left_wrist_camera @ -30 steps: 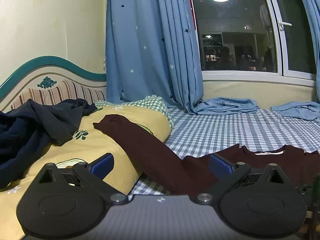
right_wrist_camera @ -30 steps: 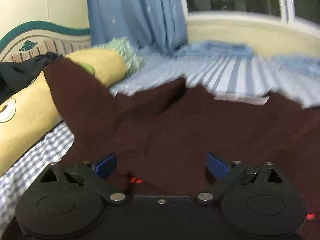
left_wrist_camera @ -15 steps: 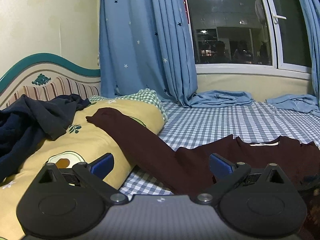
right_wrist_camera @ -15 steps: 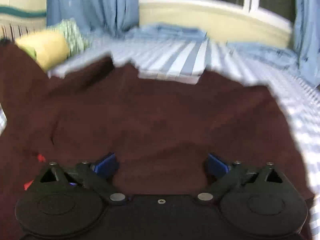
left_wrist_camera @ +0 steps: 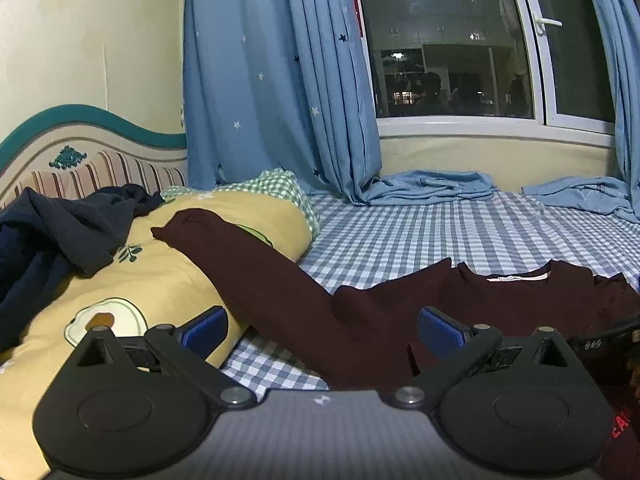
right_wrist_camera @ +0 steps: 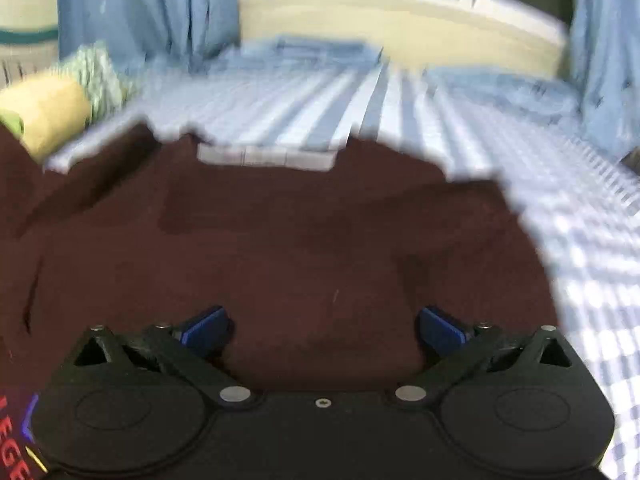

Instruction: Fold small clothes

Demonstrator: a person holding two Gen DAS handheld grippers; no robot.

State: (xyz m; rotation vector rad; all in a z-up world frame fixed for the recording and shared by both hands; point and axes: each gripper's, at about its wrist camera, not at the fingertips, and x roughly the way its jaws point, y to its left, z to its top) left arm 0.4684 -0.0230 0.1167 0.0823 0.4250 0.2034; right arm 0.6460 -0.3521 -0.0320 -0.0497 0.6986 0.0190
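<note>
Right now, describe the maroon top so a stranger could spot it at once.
On the blue checked bed under the window, the maroon top lies spread flat, one long sleeve draped up the yellow pillow. Unlike the crumpled navy garment nearby, it is dark red.

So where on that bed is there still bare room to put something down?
The checked sheet lies bare between the maroon sweater's neckline and the blue curtain hems under the window. The head end is crowded: the sweater's sleeve lies over the yellow pillow, and a navy garment is piled there.

The maroon top [left_wrist_camera: 360, 320] looks like matt knit cloth; the checked sheet [left_wrist_camera: 420, 236] is smooth woven fabric.
</note>
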